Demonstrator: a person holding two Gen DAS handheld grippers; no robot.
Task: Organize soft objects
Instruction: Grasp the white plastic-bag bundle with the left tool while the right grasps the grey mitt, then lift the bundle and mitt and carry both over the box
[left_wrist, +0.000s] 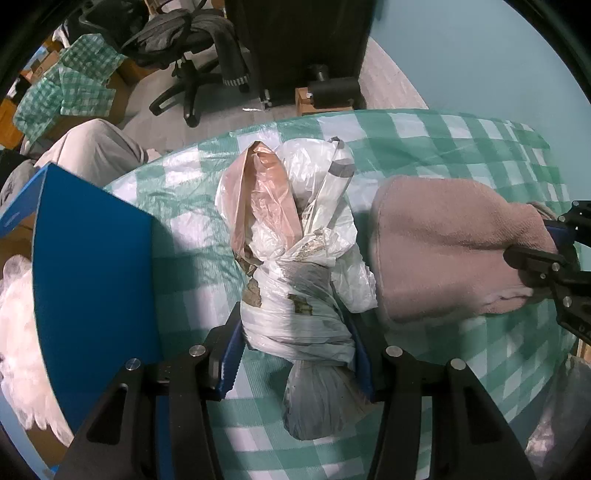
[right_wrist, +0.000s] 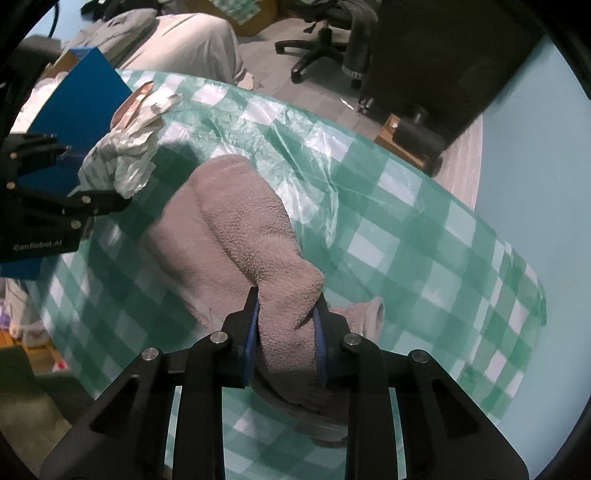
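A knotted bundle of white and tan plastic bags (left_wrist: 295, 258) lies on the green-checked tablecloth (left_wrist: 461, 140). My left gripper (left_wrist: 295, 332) is shut on the bundle near its knot, its blue pads pressing both sides. A folded grey-pink fleece towel (left_wrist: 443, 251) lies just right of the bundle. My right gripper (right_wrist: 286, 317) is shut on one end of the towel (right_wrist: 251, 229), which hangs a little off the cloth. The right gripper also shows at the right edge of the left wrist view (left_wrist: 554, 258). The left gripper and bundle (right_wrist: 125, 147) show at the left of the right wrist view.
A blue box (left_wrist: 92, 288) with an open flap stands at the table's left edge, white plastic (left_wrist: 14, 321) beside it. A seated person's legs (left_wrist: 88, 151), an office chair (left_wrist: 192, 74) and a black cabinet (left_wrist: 295, 44) are beyond the table. The wall (left_wrist: 480, 55) is light blue.
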